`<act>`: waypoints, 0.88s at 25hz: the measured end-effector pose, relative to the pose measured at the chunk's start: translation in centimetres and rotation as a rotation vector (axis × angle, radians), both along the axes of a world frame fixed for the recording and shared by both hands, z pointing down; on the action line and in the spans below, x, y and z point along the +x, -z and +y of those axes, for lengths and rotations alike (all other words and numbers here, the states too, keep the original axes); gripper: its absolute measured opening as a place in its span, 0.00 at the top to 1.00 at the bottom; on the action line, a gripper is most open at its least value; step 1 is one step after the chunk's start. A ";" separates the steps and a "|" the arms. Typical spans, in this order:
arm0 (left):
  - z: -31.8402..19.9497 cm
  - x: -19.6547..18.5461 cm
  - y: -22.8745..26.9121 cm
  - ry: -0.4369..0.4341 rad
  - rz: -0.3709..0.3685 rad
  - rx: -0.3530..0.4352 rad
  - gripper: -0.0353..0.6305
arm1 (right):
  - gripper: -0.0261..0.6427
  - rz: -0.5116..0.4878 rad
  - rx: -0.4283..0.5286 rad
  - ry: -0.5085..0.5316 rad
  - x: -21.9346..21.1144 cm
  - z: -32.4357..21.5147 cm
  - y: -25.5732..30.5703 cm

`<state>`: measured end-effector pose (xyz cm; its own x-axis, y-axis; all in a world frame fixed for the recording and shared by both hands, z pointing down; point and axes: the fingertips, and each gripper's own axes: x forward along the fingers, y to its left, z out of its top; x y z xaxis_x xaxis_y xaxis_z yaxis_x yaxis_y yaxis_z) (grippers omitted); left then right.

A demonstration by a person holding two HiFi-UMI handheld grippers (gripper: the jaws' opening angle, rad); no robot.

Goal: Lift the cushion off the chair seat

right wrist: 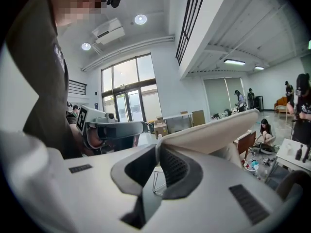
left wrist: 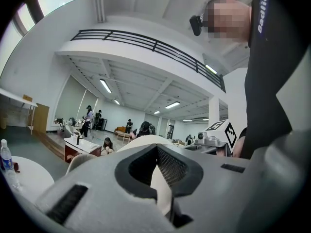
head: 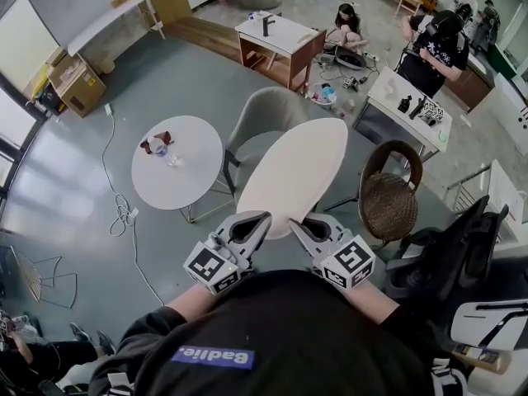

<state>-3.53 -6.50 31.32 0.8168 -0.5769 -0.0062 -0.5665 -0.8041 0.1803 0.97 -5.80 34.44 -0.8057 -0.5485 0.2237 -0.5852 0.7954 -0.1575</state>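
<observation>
Head view: a cardboard box [head: 78, 85] stands at the far left, its contents not discernible. The cushion [head: 293, 176], a cream, smooth, flat oval pad, hangs in the air in front of the person, above the seat of the grey chair [head: 264, 110]. The left gripper [head: 254, 223] and the right gripper [head: 302, 226] each clamp its near edge. A round table [head: 177, 192] at left bears a bottle [head: 158, 148].

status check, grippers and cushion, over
Left gripper, right gripper both shut on cushion edge. Cushion held up above chair. Nothing in the way.
</observation>
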 end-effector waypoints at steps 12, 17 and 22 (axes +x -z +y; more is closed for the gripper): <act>0.5 -0.2 -0.4 -0.005 0.001 -0.008 0.92 | 0.90 -0.004 0.034 0.008 -0.9 0.1 0.5; 1.0 0.1 -0.9 -0.028 -0.002 -0.011 0.92 | 0.90 -0.010 0.039 0.011 -1.3 0.1 0.7; 0.8 0.2 -0.9 -0.028 -0.005 -0.013 0.92 | 0.90 -0.013 0.035 0.010 -1.2 -0.1 0.7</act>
